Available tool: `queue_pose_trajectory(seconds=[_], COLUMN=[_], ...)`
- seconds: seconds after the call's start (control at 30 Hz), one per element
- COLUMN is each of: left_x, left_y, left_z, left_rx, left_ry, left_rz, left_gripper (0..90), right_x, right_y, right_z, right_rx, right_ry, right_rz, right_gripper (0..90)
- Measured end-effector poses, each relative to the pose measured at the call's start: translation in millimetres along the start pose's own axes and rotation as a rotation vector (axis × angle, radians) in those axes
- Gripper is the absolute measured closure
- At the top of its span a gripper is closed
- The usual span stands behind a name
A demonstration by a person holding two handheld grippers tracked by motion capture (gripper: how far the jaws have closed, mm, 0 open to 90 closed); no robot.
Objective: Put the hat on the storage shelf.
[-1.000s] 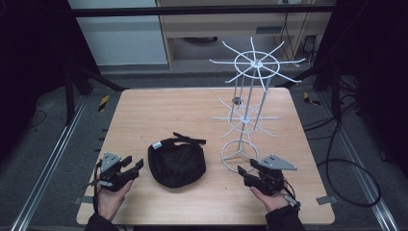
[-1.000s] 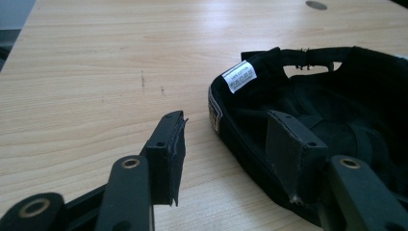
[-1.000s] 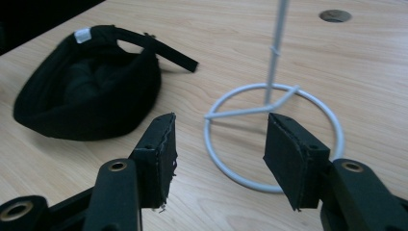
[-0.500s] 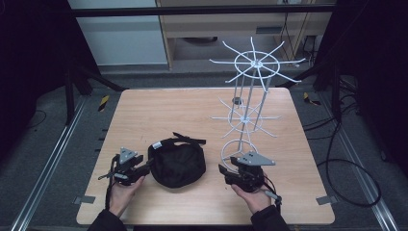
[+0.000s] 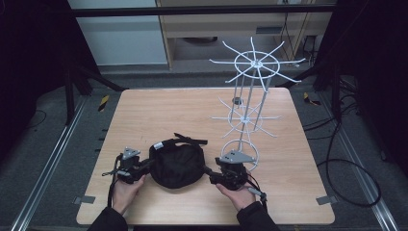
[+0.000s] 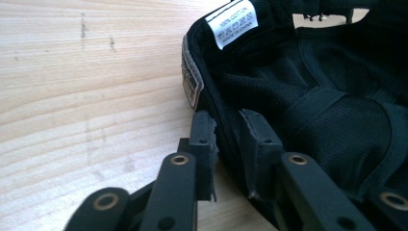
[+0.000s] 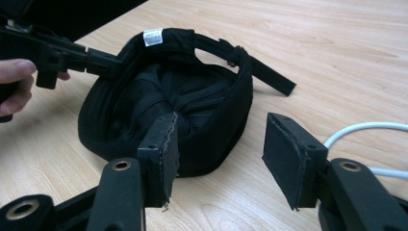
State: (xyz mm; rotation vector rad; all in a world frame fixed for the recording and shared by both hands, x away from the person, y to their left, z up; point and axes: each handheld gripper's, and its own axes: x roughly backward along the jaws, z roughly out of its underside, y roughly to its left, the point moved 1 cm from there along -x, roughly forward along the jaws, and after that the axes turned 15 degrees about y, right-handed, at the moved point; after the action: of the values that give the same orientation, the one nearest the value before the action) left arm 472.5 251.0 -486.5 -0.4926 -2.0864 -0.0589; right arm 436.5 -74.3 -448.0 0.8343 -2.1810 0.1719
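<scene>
A black cap [image 5: 175,163] lies upside down on the wooden table [image 5: 159,110], its inside and white label facing up. My left gripper [image 5: 143,166] sits at the cap's left edge. In the left gripper view its jaws have just been closing, and the cap's rim [image 6: 226,130] is pinched between the left gripper [image 6: 230,139] pads. The right gripper view also shows this left gripper [image 7: 98,61] on the cap [image 7: 192,96]. My right gripper [image 5: 210,173] is open at the cap's right side. The right gripper [image 7: 221,144] pads stand wide apart just short of the cap's wall.
A white wire display stand [image 5: 250,96] with spoked rings rises at the right of the table, its base ring [image 5: 250,156] just behind my right gripper. Part of that white wire [image 7: 361,127] lies close to the right jaw. A loose strap [image 7: 269,79] trails from the cap.
My left gripper moved right to the cap and closed on its rim. My right gripper slid left from the table's right side up to the cap, still open.
</scene>
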Motion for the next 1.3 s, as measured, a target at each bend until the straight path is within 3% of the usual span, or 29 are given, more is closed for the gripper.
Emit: queue_pose_trajectory(seconds=[0.17, 0.37, 0.6, 0.8, 0.9, 0.97, 1.17, 1.3], left_x=[4.0, 10.3, 14.0, 20.6, 22.2, 22.0, 21.4, 23.0], left_y=[-6.7, -20.5, -20.7, -18.7, -19.2, -21.5, -25.7, -25.6], left_z=[4.7, 14.3, 18.4, 24.3, 25.5, 26.7, 28.9, 28.8], left_rx=[0.01, -0.031, -0.048, -0.063, -0.07, -0.078, -0.096, -0.111], left_ry=[0.003, -0.006, 0.001, 0.023, 0.027, 0.041, 0.051, 0.01], left_rz=[0.018, 0.01, 0.025, 0.062, 0.078, 0.09, 0.099, 0.082], left_gripper=[77.9, 75.7, 71.3, 67.1, 64.9, 64.5, 60.7, 52.9], right_x=[-7.1, -15.9, -27.0, -28.6, -30.0, -30.0, -26.6, -23.1], right_y=[3.3, 7.0, 11.0, 7.4, 6.7, 4.8, 0.7, -2.9], right_z=[1.0, 7.6, 14.2, 16.6, 17.8, 17.4, 14.9, 14.4], right_rx=[0.003, -0.009, -0.008, -0.037, -0.037, -0.021, -0.004, -0.027], right_ry=[0.022, 0.066, 0.127, 0.17, 0.197, 0.188, 0.138, 0.127], right_rz=[-0.003, -0.018, -0.031, -0.057, -0.047, -0.026, 0.013, 0.014], right_gripper=[46.4, 47.4, 52.2, 64.5, 79.9, 82.8, 81.6, 64.5])
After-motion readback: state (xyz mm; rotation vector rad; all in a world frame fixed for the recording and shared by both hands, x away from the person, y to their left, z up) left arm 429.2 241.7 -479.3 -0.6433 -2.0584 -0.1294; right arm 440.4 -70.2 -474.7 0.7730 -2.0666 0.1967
